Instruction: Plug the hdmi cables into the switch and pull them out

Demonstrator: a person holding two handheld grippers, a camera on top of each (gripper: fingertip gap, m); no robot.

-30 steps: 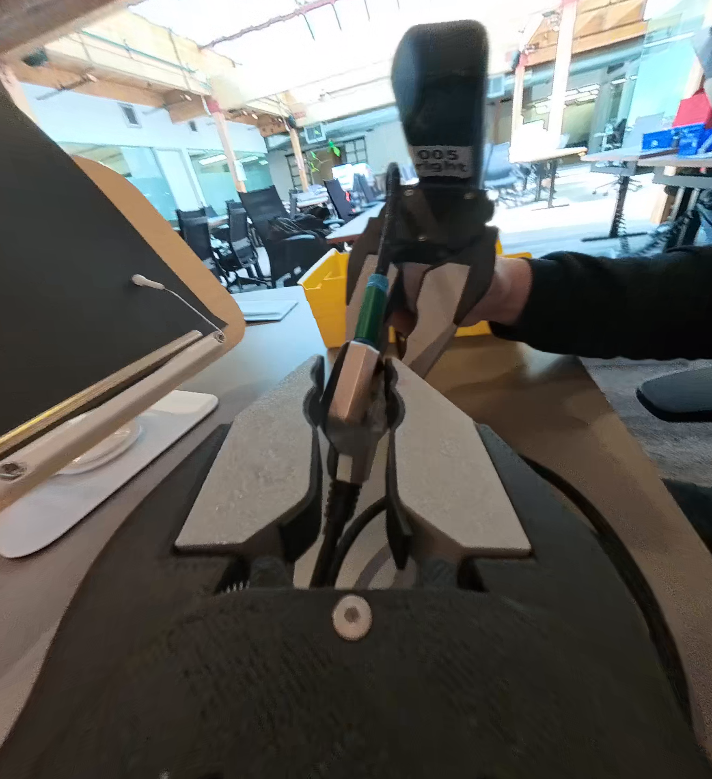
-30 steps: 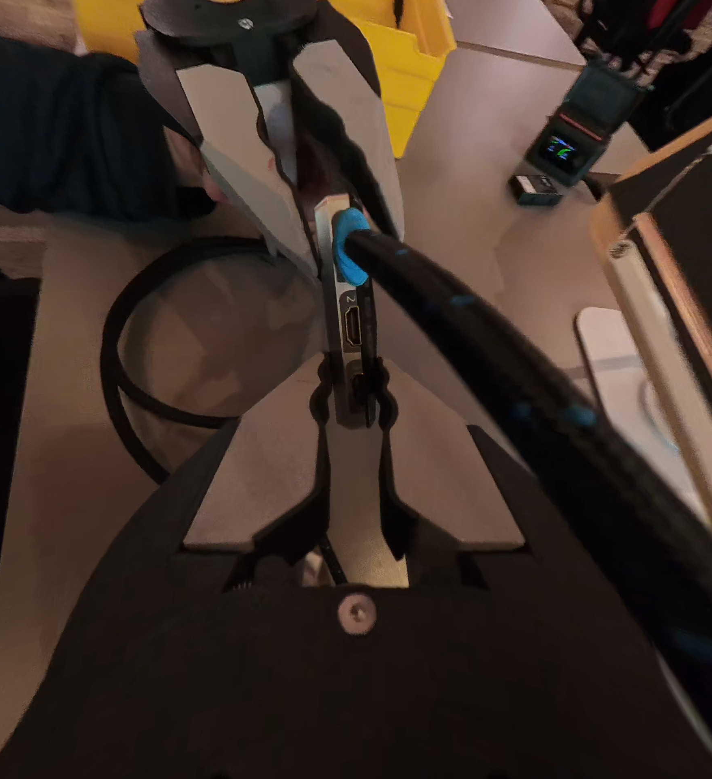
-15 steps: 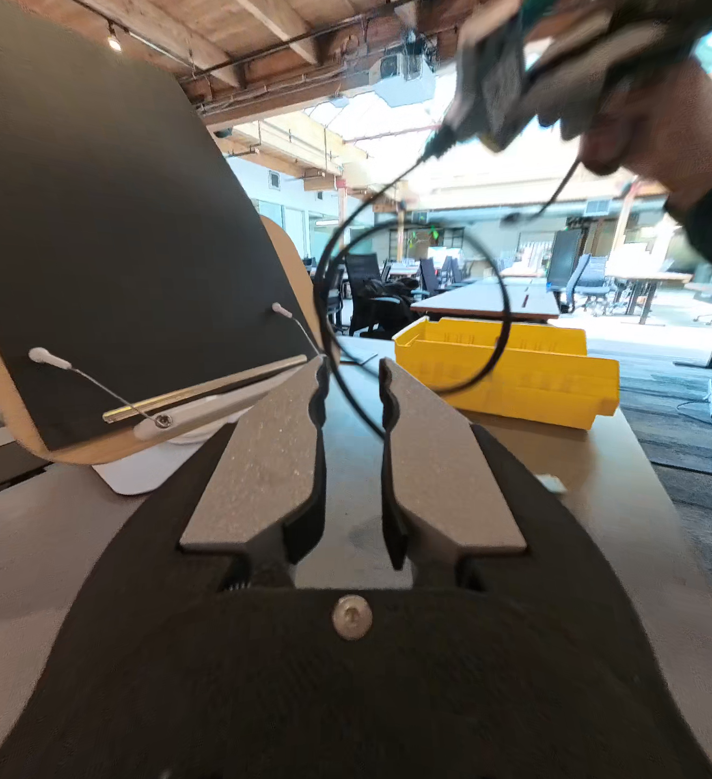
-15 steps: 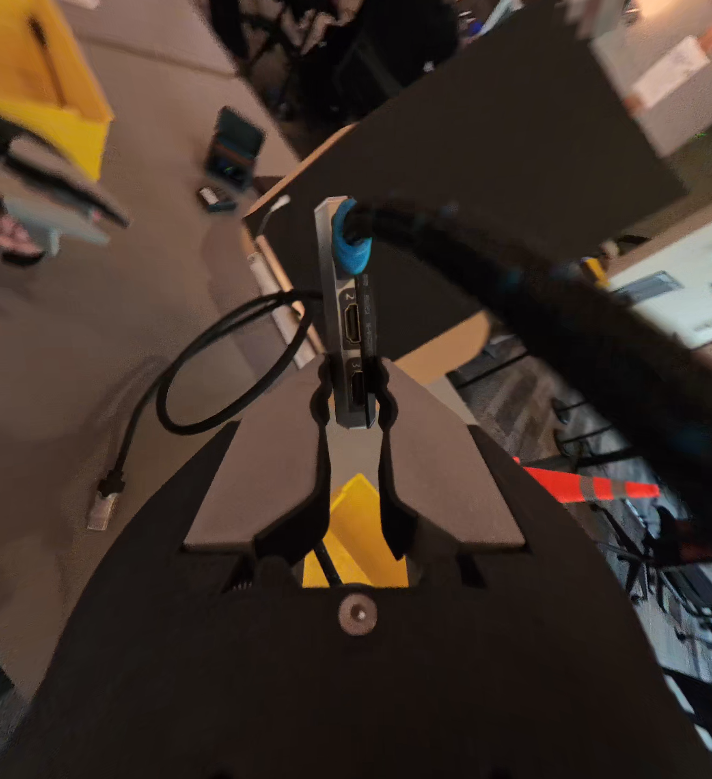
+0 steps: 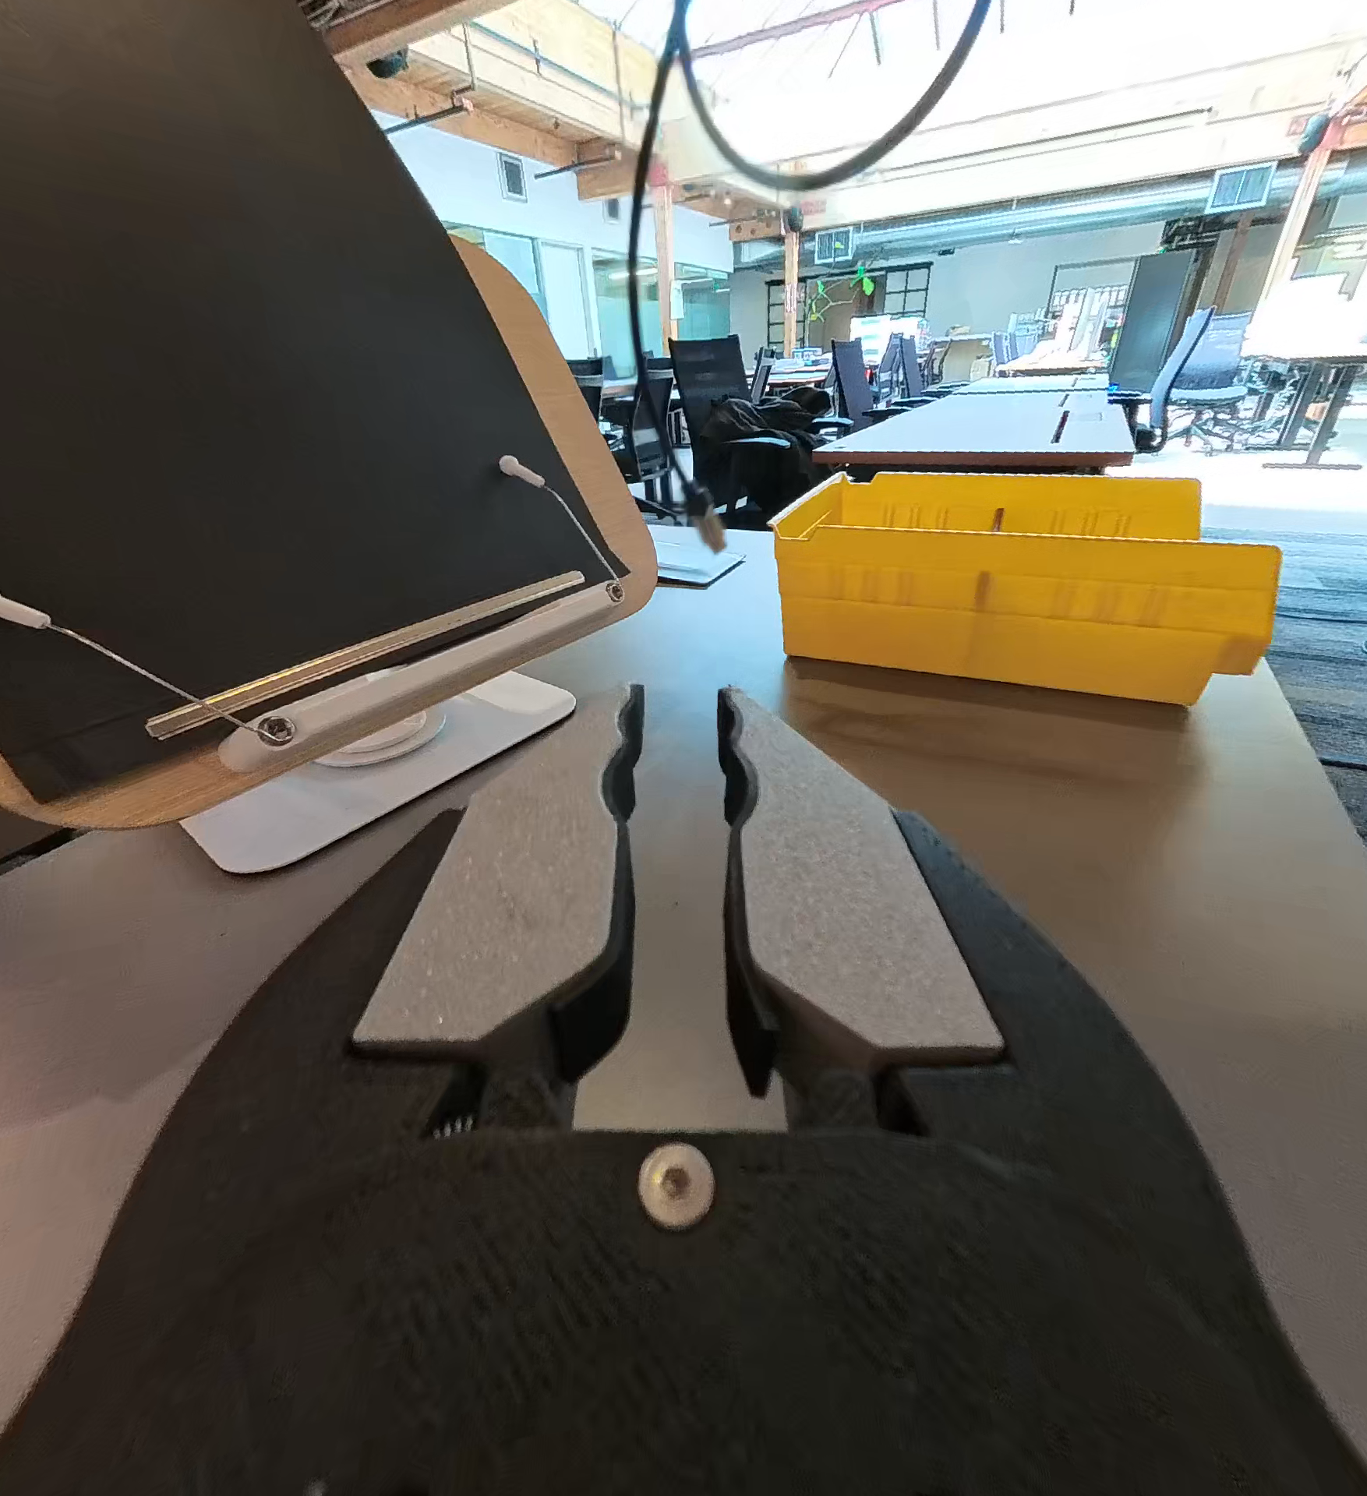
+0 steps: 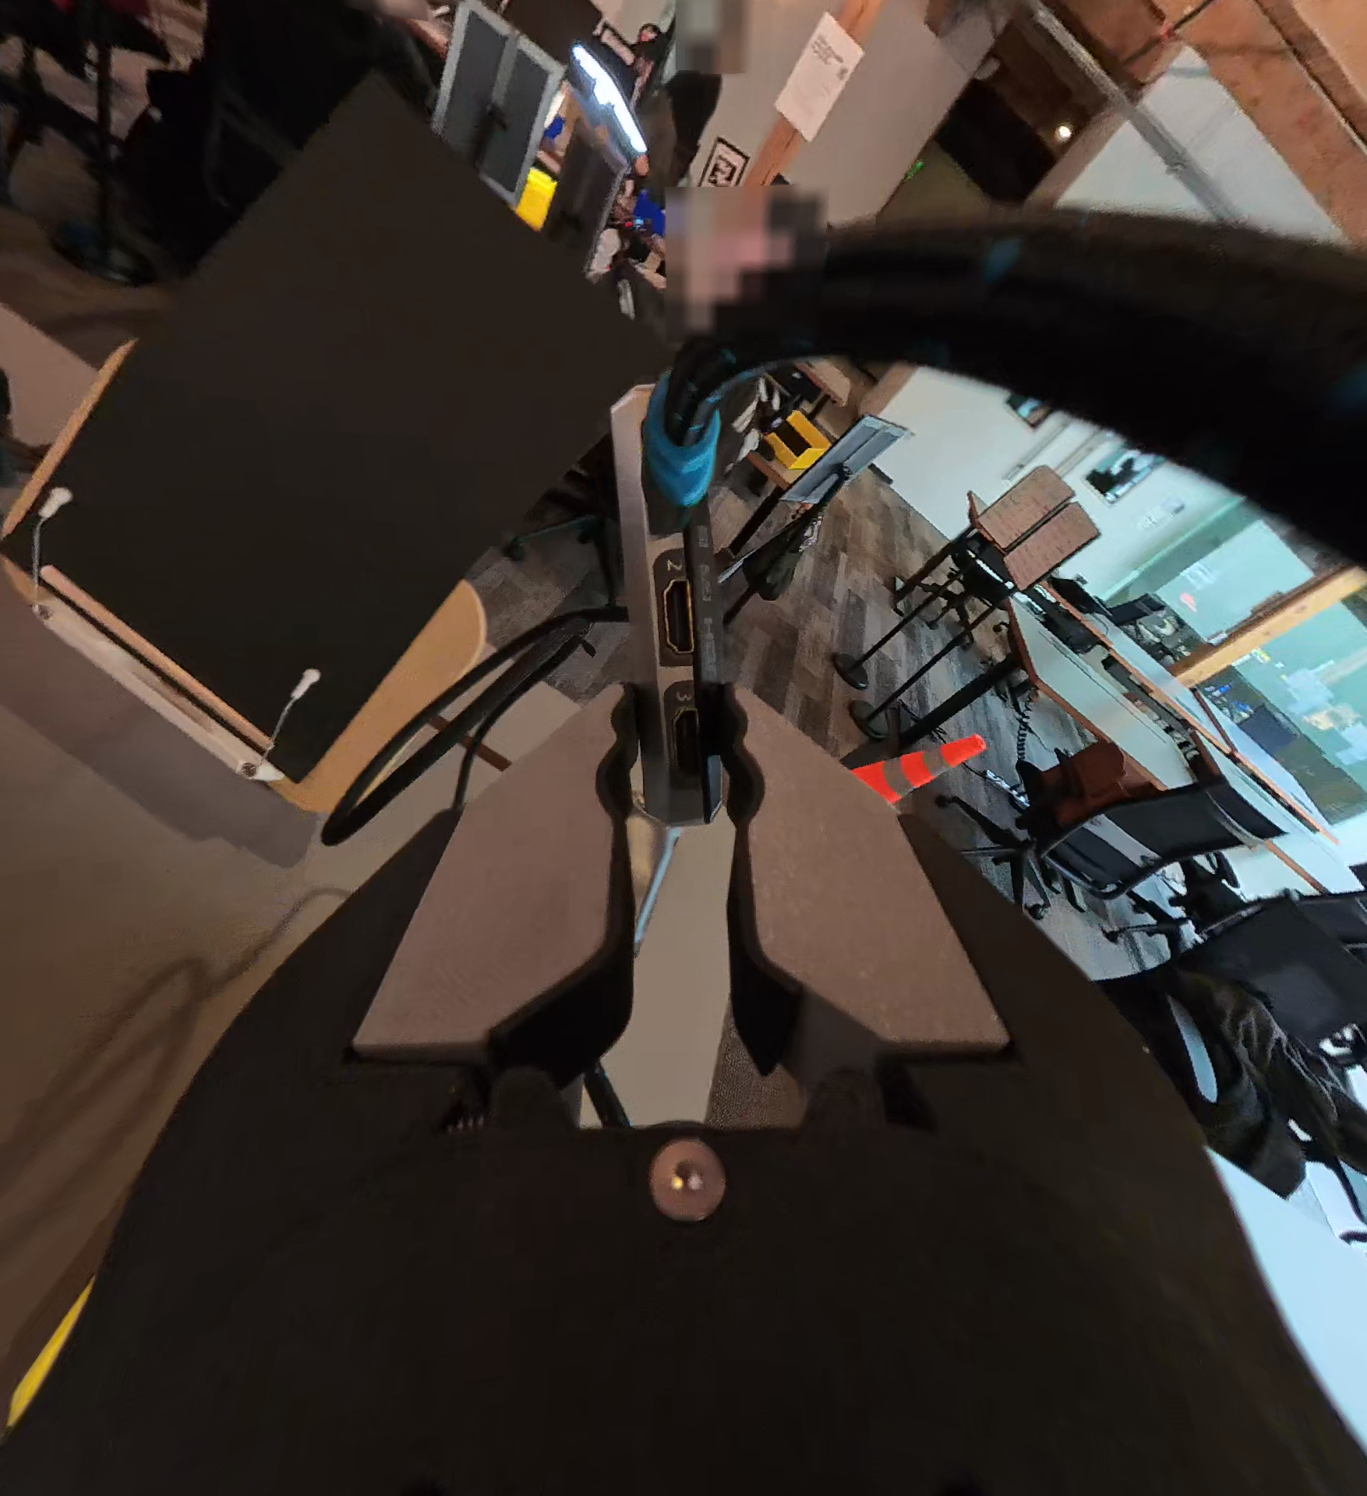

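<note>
My right gripper [image 6: 680,728] is shut on the lower end of the grey HDMI switch [image 6: 656,599] and holds it up in the air. A blue-collared plug [image 6: 680,465] sits in the switch's top port, and its thick black cable [image 6: 1150,324] arcs off to the right. Two ports below it [image 6: 676,619] are empty. A thin black cable loops behind the switch [image 6: 453,712]. In the left wrist view that thin cable [image 5: 644,324] hangs from above with its connector [image 5: 704,524] dangling free. My left gripper [image 5: 679,728] is slightly open and empty, low over the table [image 5: 988,809].
A tilted wooden book stand with a black board [image 5: 219,388] on a white base stands left of the left gripper; it also shows in the right wrist view [image 6: 324,453]. A yellow bin [image 5: 1020,599] sits at the far right of the table. Office chairs and desks lie beyond. Spacing between my two grippers at the tips: around 50 cm.
My left gripper has let go of the silver plug and dropped low over the table. My right gripper has lifted the switch high, so the thin cable now dangles.
</note>
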